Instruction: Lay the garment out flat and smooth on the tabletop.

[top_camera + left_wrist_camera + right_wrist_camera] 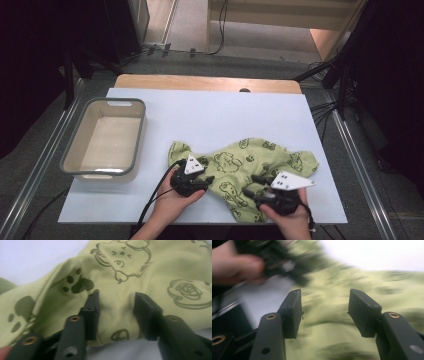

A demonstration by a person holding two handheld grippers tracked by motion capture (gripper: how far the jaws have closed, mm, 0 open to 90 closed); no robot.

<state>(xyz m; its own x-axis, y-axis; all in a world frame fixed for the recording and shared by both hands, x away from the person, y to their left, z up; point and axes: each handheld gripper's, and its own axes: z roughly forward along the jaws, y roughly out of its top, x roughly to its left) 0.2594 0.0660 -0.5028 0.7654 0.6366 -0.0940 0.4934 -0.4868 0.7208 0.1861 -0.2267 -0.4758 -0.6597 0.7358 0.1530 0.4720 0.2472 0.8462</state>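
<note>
Between the left gripper's [116,315] parted fingers [91,312] lies the green garment [150,270].

Green printed cloth [245,167] lies crumpled near the table's [220,112] front edge, right of centre. Left gripper [197,181] sits on its left part, right gripper [257,187] on its front part. Grey tub [106,137] stands at the left edge.

The setting is a laboratory recording station. A wooden table [207,82] at the centre of the frame carries a white sheet [225,115] as a work surface. Aluminium rails [42,165] run along the lower left and lower right edges. Black stand legs [340,70] occupy the upper right, and loose cables [220,30] cross the grey floor at the top.
</note>
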